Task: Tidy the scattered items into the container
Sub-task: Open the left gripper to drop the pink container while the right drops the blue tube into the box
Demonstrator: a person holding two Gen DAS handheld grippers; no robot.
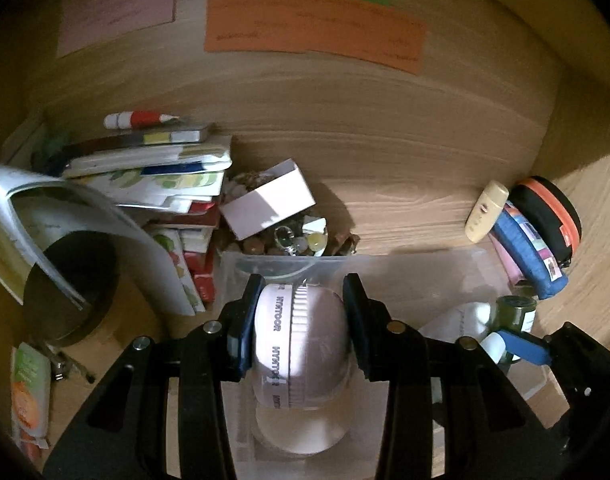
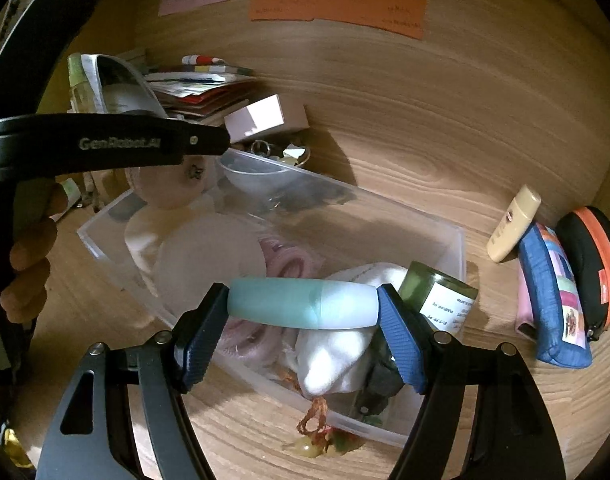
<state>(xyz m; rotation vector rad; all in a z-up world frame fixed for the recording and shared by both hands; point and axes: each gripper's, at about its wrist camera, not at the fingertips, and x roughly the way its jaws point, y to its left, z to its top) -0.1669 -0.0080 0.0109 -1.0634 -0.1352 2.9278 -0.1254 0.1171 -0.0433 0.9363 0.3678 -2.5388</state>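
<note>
My left gripper (image 1: 299, 328) is shut on a round pale pink case (image 1: 301, 344) with "HYNTOOR" lettering, held over the clear plastic bin (image 1: 425, 264). In the right wrist view that same gripper (image 2: 105, 144) hangs over the bin's left end with the pink case (image 2: 173, 184) under it. My right gripper (image 2: 303, 308) is shut on a teal and white tube (image 2: 301, 306), gripped end to end above the bin (image 2: 457, 240). Inside the bin lie a white cloth (image 2: 345, 344), a green jar (image 2: 437, 292), pink hair ties (image 2: 289, 264) and a round lid.
A cream tube (image 2: 513, 228), a blue pouch (image 2: 557, 296) and a black-and-orange round case (image 2: 597, 260) lie right of the bin. A white box (image 1: 265, 200) and a pile of booklets (image 1: 165, 176) stand behind and left. A lamp base (image 1: 69, 280) sits far left. Paper notes hang on the back wall.
</note>
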